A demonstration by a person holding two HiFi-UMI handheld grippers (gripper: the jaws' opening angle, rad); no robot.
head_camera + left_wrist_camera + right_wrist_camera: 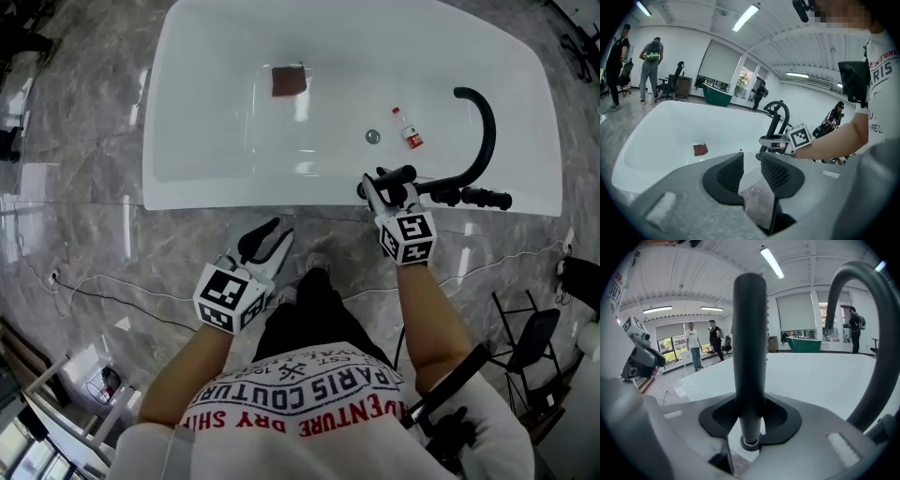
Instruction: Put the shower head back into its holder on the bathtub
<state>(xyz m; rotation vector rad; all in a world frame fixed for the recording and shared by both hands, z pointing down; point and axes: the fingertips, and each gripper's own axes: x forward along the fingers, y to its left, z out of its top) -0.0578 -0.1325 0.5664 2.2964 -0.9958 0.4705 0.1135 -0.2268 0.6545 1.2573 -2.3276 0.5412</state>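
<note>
Head view has the left hand-held gripper low at the left, over the marble floor just short of the white bathtub. Its jaws stand apart with nothing between them. Inside the tub lies a brown square, and further right a small bottle beside the drain. The right hand-held gripper is clamped on the black shower head at the tub's near rim, just beside the curved black tap.

"PARIS COUTURE", upside down, on the person's white shirt
</note>
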